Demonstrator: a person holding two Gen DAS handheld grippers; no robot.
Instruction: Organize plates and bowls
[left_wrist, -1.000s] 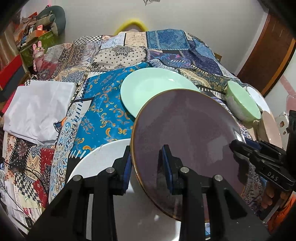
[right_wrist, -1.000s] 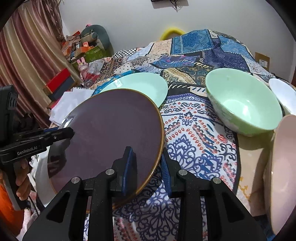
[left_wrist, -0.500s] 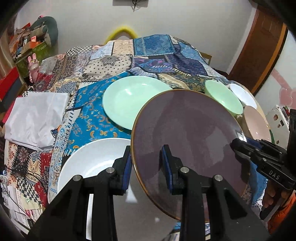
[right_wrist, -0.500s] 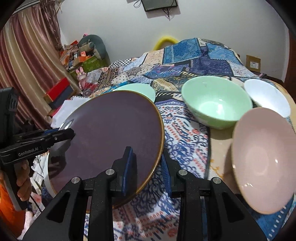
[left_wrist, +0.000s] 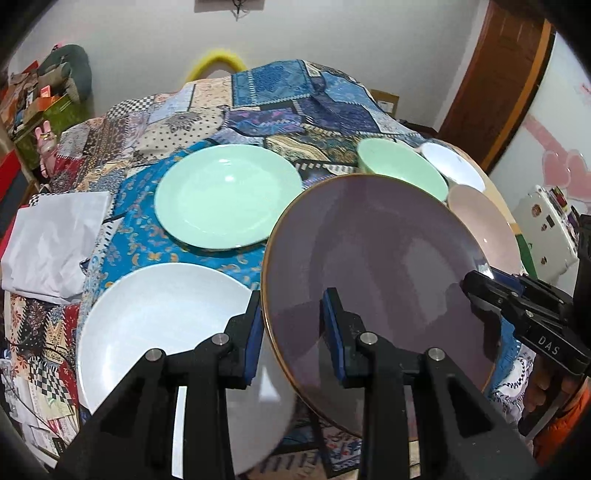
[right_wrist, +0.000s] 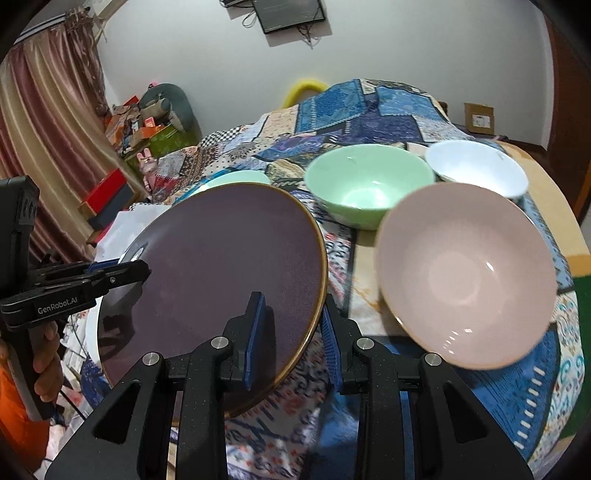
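**Purple plate held over the table by both grippers**

Purple plate (left_wrist: 376, 266) is carried tilted above the patchwork-covered table (left_wrist: 280, 96), its gold rim clamped between the jaws of the left gripper (left_wrist: 293, 332) and the right gripper (right_wrist: 291, 332) on opposite sides. A white plate (left_wrist: 155, 325) lies at the near left edge, a green plate (left_wrist: 225, 195) beyond it. A green bowl (right_wrist: 365, 181), white bowl (right_wrist: 476, 166) and pink bowl (right_wrist: 465, 269) are grouped along the right edge.

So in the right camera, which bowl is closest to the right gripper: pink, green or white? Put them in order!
From the right gripper:
1. Pink bowl, nearest, just to its right.
2. Green bowl, farther back, near the middle.
3. White bowl, farthest, at the back right.
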